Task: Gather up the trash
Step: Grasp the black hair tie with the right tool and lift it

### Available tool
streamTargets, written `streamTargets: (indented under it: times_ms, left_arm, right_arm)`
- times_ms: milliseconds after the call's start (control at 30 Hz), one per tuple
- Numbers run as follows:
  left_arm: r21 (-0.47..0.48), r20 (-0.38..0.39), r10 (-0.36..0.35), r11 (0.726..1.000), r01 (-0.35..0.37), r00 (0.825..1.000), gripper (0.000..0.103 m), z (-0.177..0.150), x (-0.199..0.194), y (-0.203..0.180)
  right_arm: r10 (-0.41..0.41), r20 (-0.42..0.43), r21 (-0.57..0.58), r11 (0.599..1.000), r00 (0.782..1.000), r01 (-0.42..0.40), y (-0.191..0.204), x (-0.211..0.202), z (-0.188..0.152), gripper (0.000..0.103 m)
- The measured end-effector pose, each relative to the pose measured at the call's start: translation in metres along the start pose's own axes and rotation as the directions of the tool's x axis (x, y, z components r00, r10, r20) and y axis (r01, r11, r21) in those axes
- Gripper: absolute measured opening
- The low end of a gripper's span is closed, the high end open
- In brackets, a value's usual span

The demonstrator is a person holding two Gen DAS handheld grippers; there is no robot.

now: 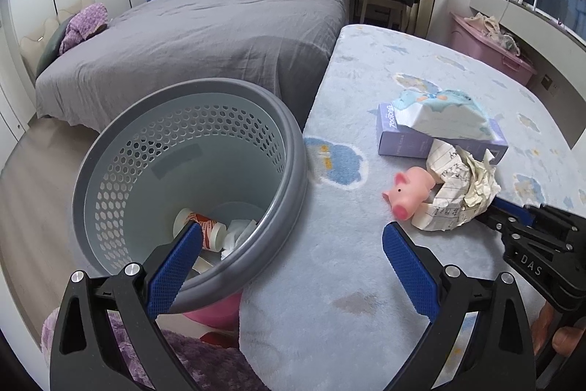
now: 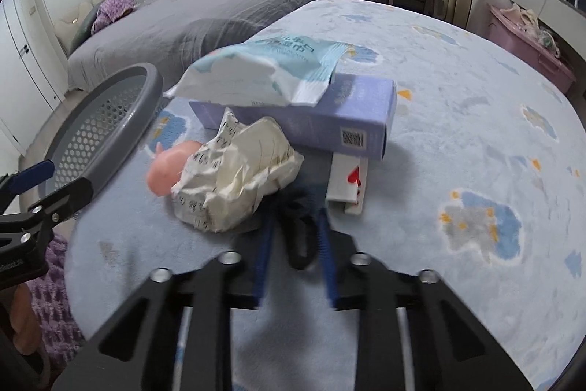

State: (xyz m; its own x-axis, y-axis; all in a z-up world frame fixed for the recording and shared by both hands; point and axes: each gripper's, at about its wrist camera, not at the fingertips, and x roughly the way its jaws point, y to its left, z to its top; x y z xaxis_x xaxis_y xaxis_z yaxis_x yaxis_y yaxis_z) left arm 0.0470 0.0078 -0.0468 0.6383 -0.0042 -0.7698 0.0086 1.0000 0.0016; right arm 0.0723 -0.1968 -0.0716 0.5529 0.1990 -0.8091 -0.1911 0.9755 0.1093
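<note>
On the far side of the room, a grey-covered bed [image 1: 219, 24]. Nearer, a worktop [image 1: 366, 281] under a pale blue fleecy cover with cloud prints. At its left edge, a grey perforated basket [image 1: 293, 149], tilted towards the camera, with cups and white scraps [image 1: 208, 229] at the bottom. On the cover, a lilac tissue box [image 1: 410, 143] with a soft tissue pack [image 1: 439, 109] lying across its top. Against the box's near side, a ball of crumpled paper [image 1: 461, 189], touching a small pink pig toy [image 1: 410, 189] on its left. Tucked under the box's right end, a playing-card pack [image 2: 348, 185]. Left gripper [image 1: 291, 228]: jaws wide, straddling the basket's rim without pressing it. Right gripper [image 2: 295, 217]: jaws narrow, just beside the crumpled paper, with a dark thing [image 2: 298, 237] between them, too blurred to identify.
</note>
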Motion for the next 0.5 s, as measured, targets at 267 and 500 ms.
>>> streamTargets:
  times_ms: [267, 500]
  left_arm:
    - [0.014, 0.006, -0.014, 1.0, 0.014, 1.0, 0.097, -0.001, -0.008, -0.009]
    - [0.05, 0.001, -0.036, 0.998, 0.036, 0.999, 0.097, -0.005, -0.012, -0.03]
  right_arm:
    - [-0.004, 0.025, 0.095, 0.995, 1.0, 0.001, -0.019, -0.024, -0.025, 0.013]
    - [-0.049, 0.059, 0.182, 0.983, 0.997, 0.038, -0.043, -0.05, -0.045, 0.013]
